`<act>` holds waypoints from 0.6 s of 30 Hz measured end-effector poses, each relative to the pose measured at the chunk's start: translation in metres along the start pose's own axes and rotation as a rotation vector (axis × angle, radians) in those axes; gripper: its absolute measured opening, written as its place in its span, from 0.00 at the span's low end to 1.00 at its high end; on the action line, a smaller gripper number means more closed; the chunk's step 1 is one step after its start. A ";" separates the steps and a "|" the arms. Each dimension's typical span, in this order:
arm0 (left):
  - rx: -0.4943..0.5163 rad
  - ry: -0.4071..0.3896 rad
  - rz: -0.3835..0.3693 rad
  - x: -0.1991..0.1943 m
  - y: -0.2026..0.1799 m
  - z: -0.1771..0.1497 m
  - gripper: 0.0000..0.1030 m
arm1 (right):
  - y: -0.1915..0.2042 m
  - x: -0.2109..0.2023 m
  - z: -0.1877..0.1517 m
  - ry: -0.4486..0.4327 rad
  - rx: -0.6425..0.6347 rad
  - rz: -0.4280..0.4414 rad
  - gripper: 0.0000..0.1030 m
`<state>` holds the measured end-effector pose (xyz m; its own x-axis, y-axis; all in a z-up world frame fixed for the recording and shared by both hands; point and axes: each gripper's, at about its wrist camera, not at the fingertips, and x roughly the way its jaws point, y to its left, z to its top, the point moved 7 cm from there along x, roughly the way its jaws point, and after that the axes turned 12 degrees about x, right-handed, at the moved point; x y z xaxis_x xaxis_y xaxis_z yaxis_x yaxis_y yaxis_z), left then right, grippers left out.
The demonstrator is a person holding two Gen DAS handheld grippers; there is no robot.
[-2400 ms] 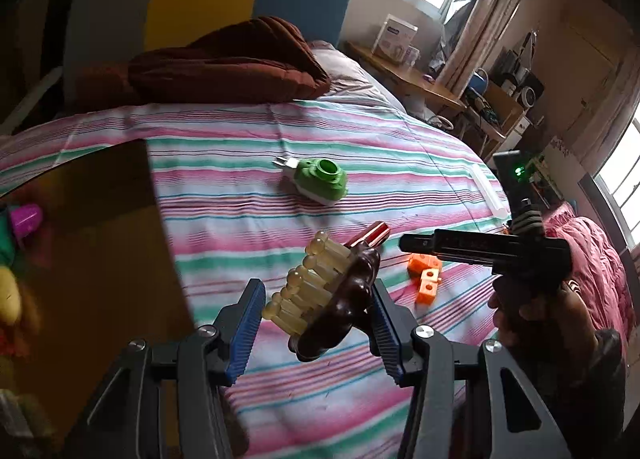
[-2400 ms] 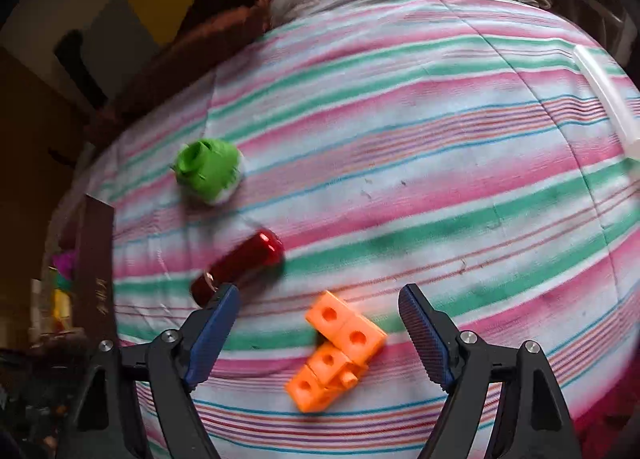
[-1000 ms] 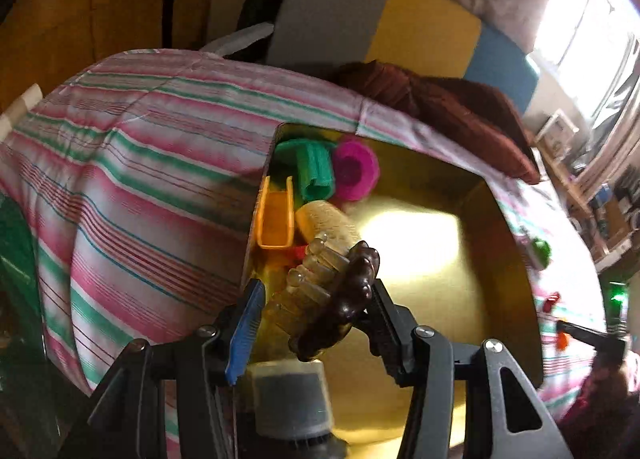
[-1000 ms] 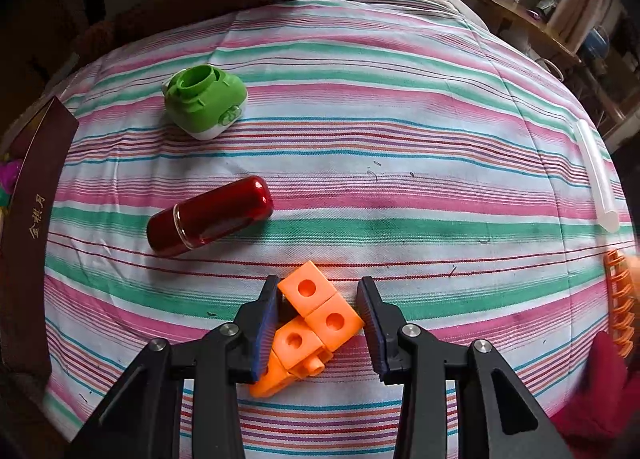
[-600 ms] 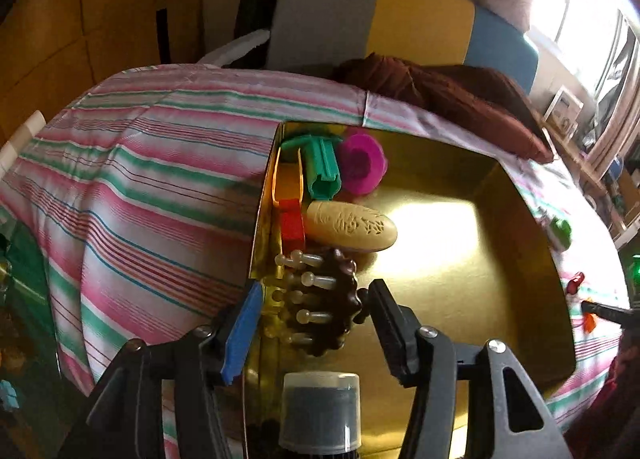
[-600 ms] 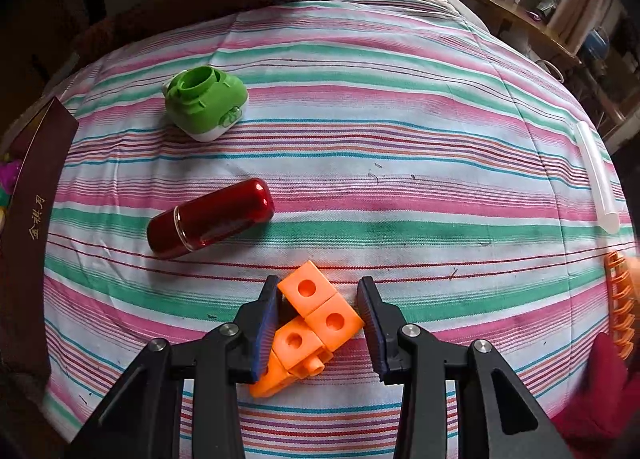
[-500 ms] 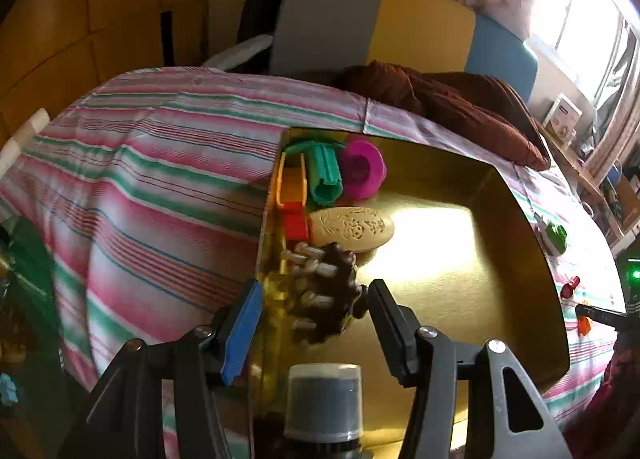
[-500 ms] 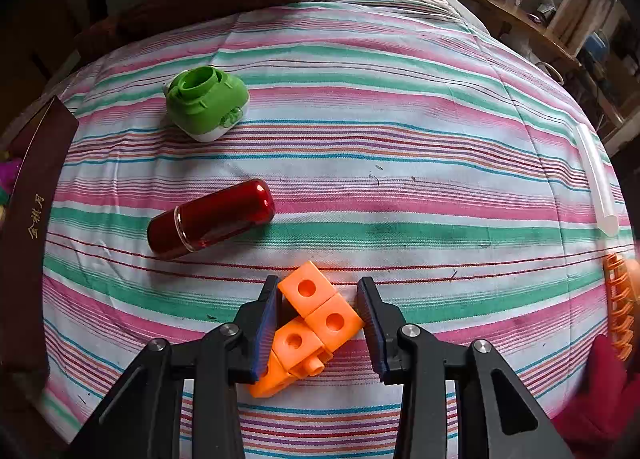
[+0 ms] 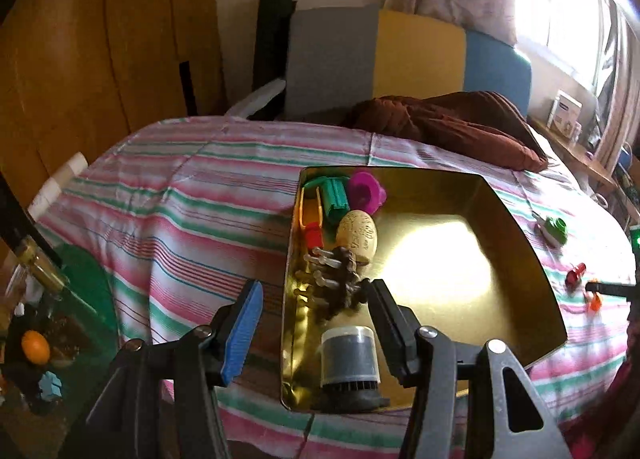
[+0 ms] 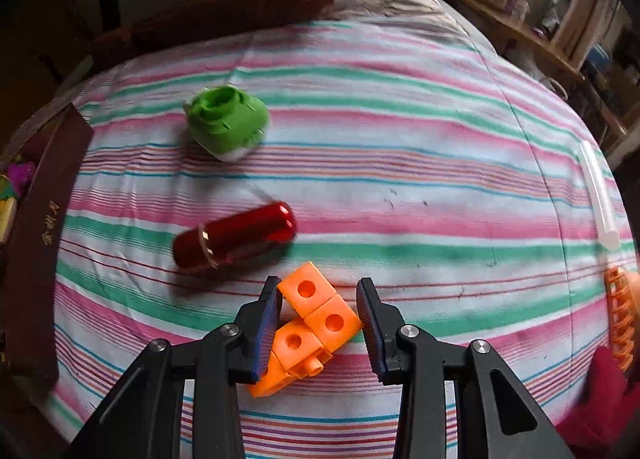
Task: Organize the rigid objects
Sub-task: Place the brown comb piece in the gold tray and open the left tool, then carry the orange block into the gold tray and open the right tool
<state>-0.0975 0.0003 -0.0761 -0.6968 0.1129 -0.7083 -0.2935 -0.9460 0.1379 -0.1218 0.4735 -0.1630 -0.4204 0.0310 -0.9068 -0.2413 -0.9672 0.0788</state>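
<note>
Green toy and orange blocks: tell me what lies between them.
The red cylinder lies on the striped sheet between the green toy and orange blocks, in the right wrist view.

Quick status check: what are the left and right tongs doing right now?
Left tongs: open, holding nothing; brown massager lies in the gold tray.
Right tongs: shut on the orange blocks.

The gold tray (image 9: 516, 227) has bare floor toward 2 o'clock; toys crowd its 10 o'clock side; the black-capped jar (image 9: 350, 355) blocks 6 o'clock.
</note>
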 end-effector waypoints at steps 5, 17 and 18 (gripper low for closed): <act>0.021 -0.017 -0.014 -0.008 -0.009 0.000 0.54 | 0.010 -0.012 0.005 -0.048 -0.002 0.063 0.38; 0.044 -0.020 -0.042 -0.011 -0.021 -0.006 0.54 | 0.114 -0.081 -0.001 -0.152 -0.129 0.311 0.38; 0.042 -0.017 -0.042 -0.010 -0.020 -0.007 0.54 | 0.135 -0.089 -0.003 -0.160 -0.159 0.347 0.38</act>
<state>-0.0797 0.0163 -0.0763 -0.6946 0.1578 -0.7019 -0.3496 -0.9267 0.1376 -0.1140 0.3398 -0.0727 -0.5865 -0.2770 -0.7611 0.0718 -0.9538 0.2919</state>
